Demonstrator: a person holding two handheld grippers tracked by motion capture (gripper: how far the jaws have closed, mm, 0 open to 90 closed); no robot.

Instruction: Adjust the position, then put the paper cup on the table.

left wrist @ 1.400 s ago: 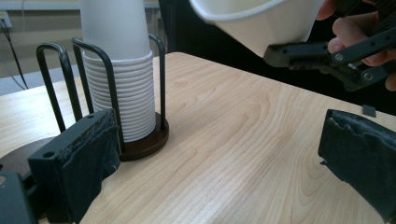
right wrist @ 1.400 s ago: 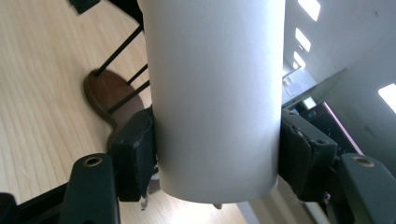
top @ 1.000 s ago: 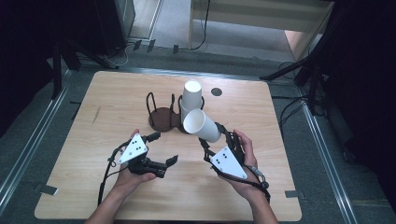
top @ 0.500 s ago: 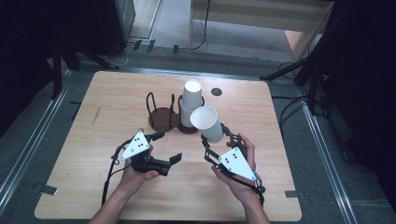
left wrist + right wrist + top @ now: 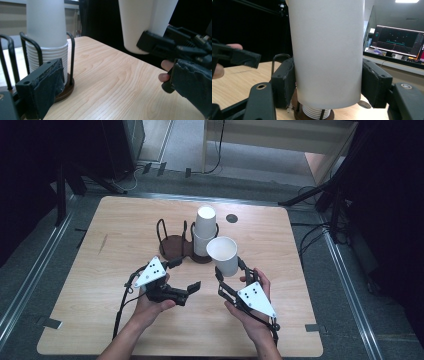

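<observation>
White paper cup [image 5: 223, 255], which our right tongs [image 5: 231, 270] are clamping, is now hanging nearer the stacked cups [image 5: 204, 230] in the wire holder [image 5: 172, 245], while our left tongs [image 5: 184, 274] are gaping empty over the worktop [image 5: 100, 270].

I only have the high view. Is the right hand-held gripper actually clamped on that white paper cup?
Observer: Yes. In the right gripper view both black pads press the sides of the white paper cup held by the right hand-held gripper.
Operator: Is the cup off the table?
Observer: Yes. The left gripper view shows its bottom edge in the air above the light wooden table.
Operator: What's right under it?
Observer: In the right gripper view, the ribbed rims of the stack of white paper cups in the dark round wire holder show just below it.
</observation>
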